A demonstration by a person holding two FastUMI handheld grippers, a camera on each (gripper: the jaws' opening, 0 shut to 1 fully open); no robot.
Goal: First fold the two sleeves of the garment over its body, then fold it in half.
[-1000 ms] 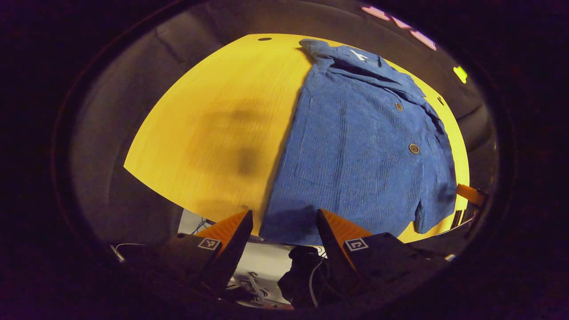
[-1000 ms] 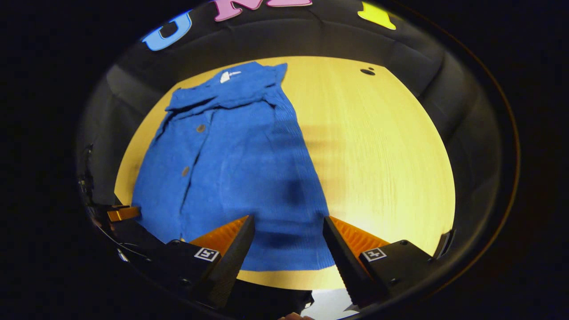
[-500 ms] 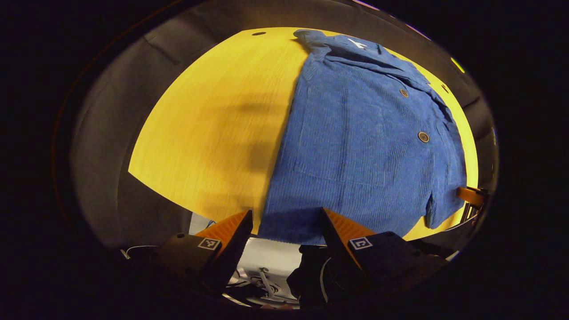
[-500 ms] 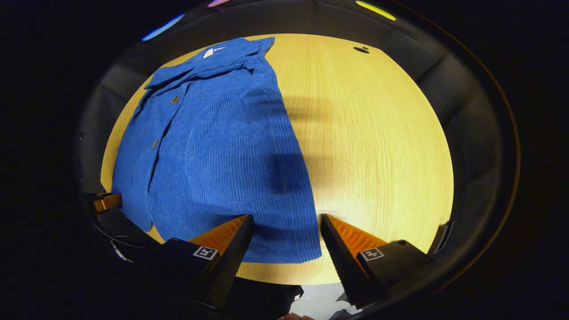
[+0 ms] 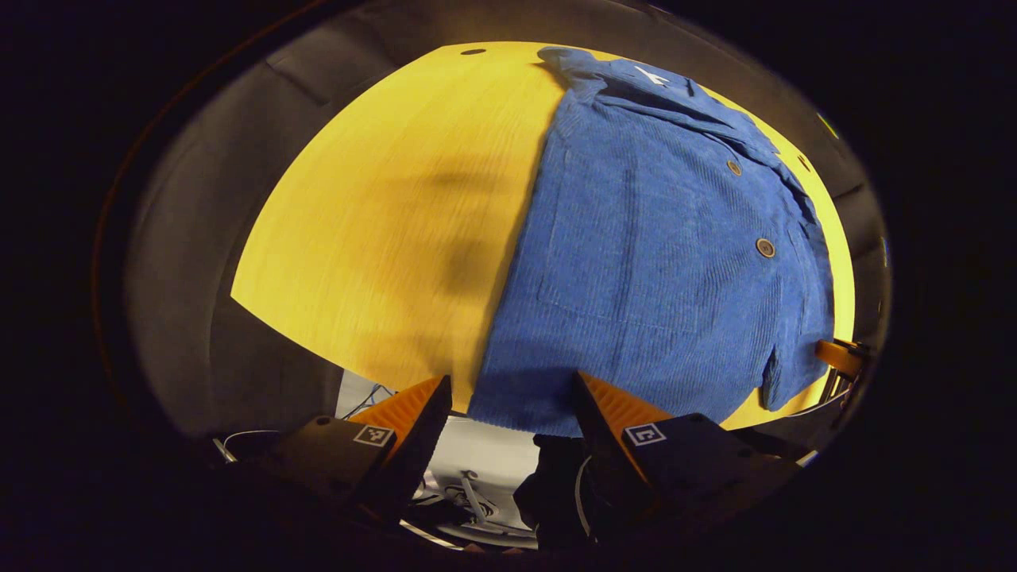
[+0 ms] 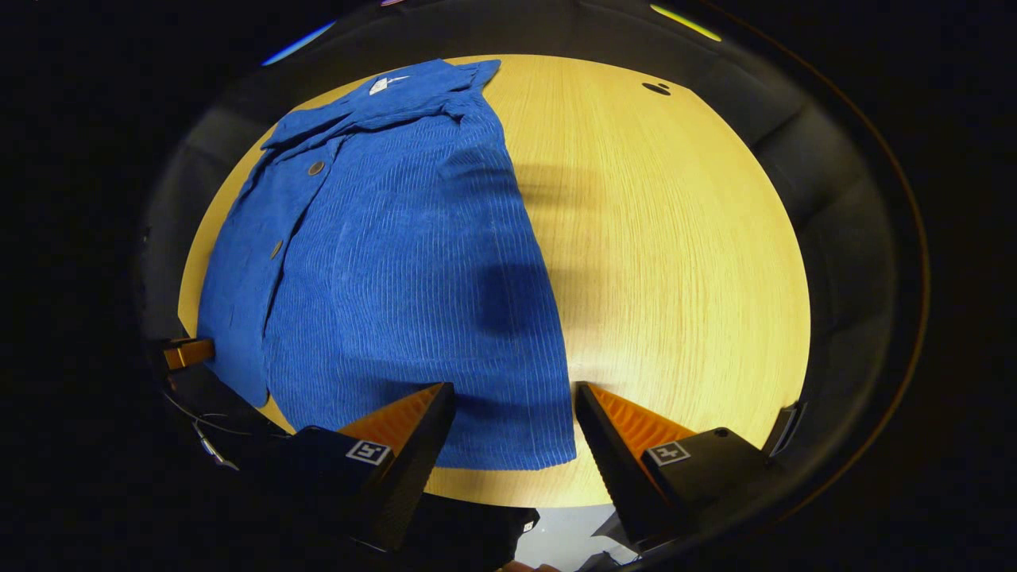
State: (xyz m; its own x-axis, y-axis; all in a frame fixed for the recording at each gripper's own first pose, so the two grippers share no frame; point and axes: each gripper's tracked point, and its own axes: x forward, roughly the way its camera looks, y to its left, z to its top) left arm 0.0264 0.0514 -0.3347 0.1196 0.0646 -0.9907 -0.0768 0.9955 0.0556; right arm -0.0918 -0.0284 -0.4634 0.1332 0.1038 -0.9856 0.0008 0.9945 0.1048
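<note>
A: Where is the blue corduroy button-front shirt point(image 5: 651, 238)?

B: Flat on the round yellow wooden table point(image 5: 381, 222), collar at the far side, hem at the near edge.

A: And the left gripper point(image 5: 508, 397)?

B: Fingers spread wide above the hem's corner, holding nothing.

A: The right gripper point(image 6: 515, 405)?

B: Spread wide too, over the other hem corner point(image 6: 548, 453), empty. Whether either touches cloth, I cannot tell.

Wooden table point(image 6: 683, 262), small dark hole point(image 6: 656, 87).
</note>
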